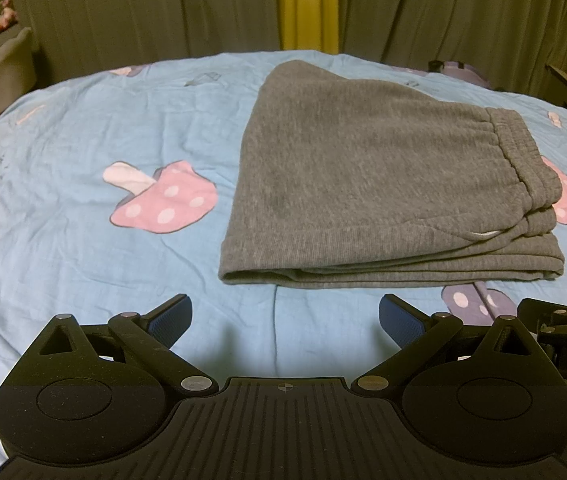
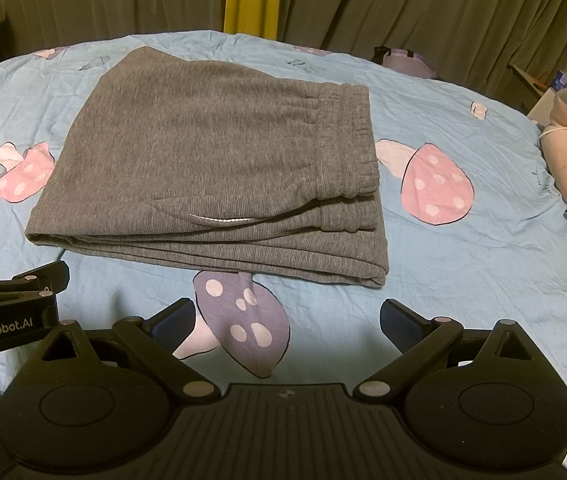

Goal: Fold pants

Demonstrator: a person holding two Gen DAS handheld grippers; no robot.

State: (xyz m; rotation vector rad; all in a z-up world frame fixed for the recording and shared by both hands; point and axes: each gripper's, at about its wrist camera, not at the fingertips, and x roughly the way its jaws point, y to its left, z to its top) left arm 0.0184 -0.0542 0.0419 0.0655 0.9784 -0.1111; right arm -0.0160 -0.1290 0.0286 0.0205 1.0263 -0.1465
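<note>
Grey pants (image 1: 383, 184) lie folded compactly on the bedsheet (image 1: 83, 120). Left gripper (image 1: 285, 316) and right gripper (image 2: 287, 320) hover wide apart, empty; any tidying should press edges flat

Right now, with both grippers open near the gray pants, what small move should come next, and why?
Probably pull both grippers back. The gray pants already lie as a flat folded stack on the blue bedsheet, and the left gripper and right gripper are open and hold nothing.
</note>
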